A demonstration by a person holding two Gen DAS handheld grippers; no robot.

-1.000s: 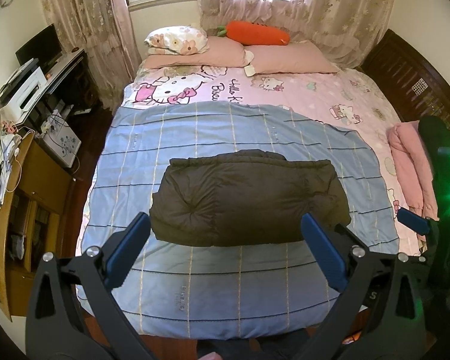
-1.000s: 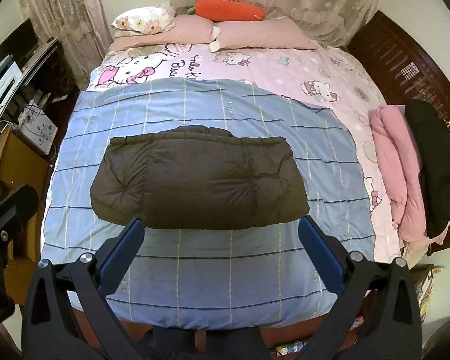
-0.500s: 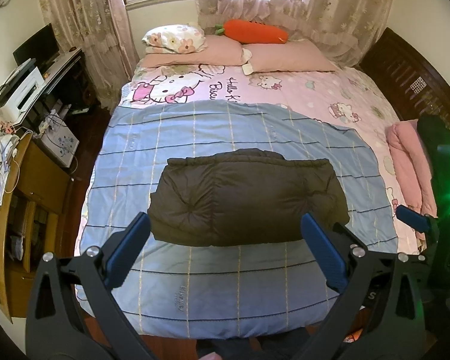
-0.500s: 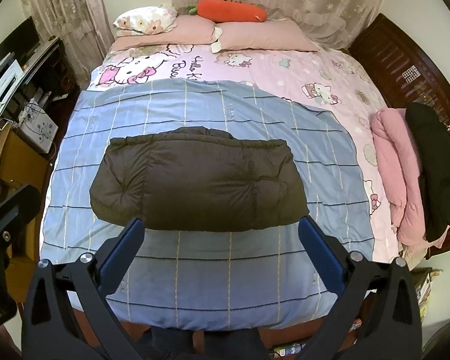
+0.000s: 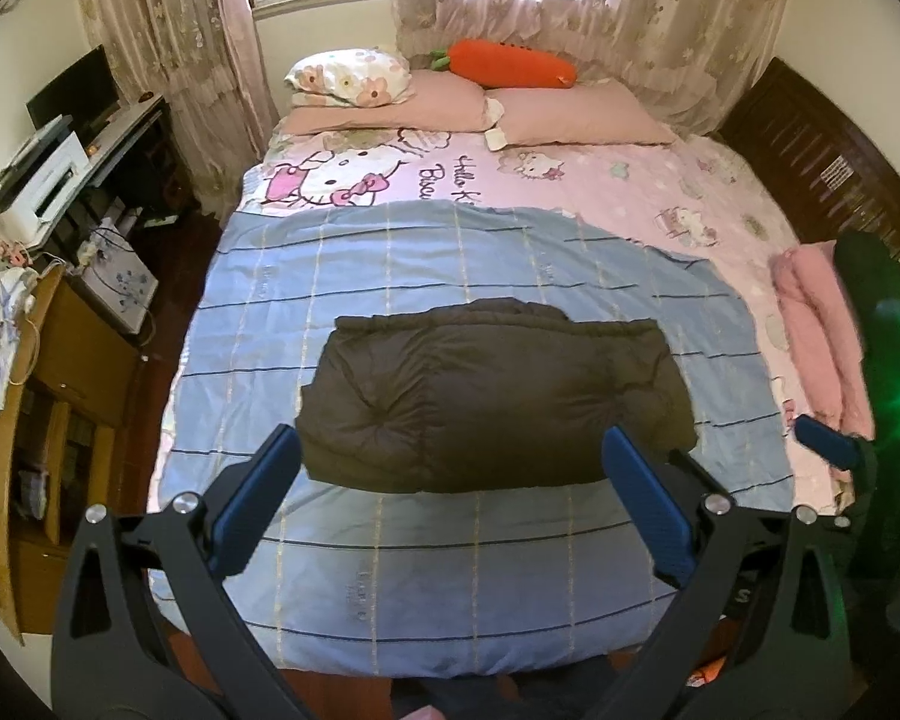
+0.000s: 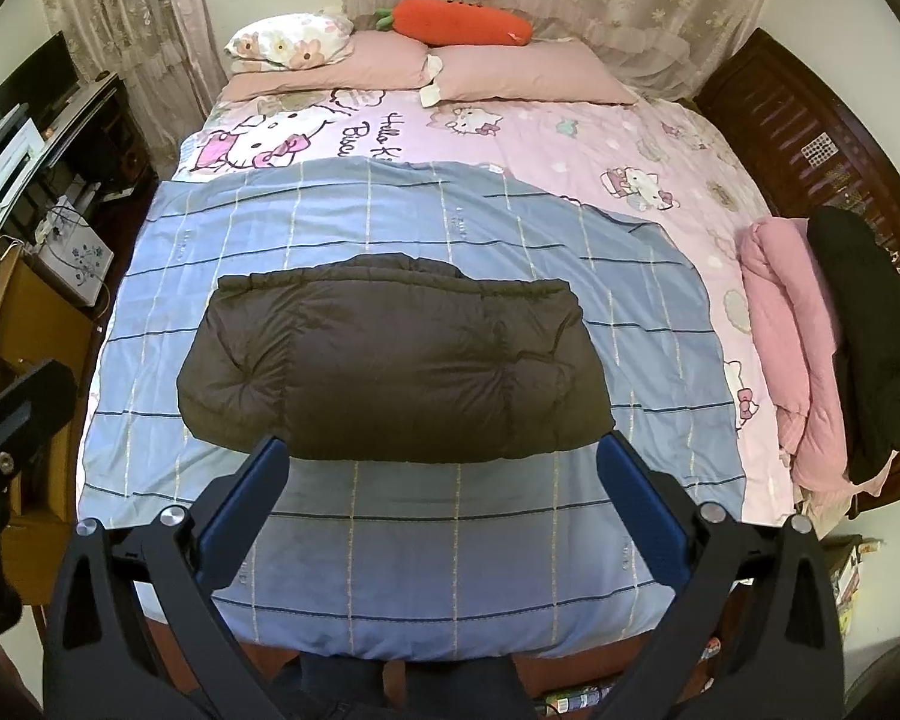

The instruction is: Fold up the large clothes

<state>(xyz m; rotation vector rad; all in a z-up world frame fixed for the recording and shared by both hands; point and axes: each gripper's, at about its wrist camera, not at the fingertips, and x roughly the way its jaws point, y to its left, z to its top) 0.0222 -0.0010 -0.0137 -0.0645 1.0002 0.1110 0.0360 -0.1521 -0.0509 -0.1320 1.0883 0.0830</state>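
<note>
Dark brown quilted padding makes up the folded jacket, which lies as a compact bundle at the middle of the blue checked blanket on the bed. We find both the left tool and the right tool with jaws apart, empty, held on the near side of the jacket, clear of it. We judge the puffy filling may spring the fold open. Beyond the jacket, the pink sheet reads "Hello Ki…", partly covered. Beside it, toward the right, lies a pink and black clothes pile.
</note>
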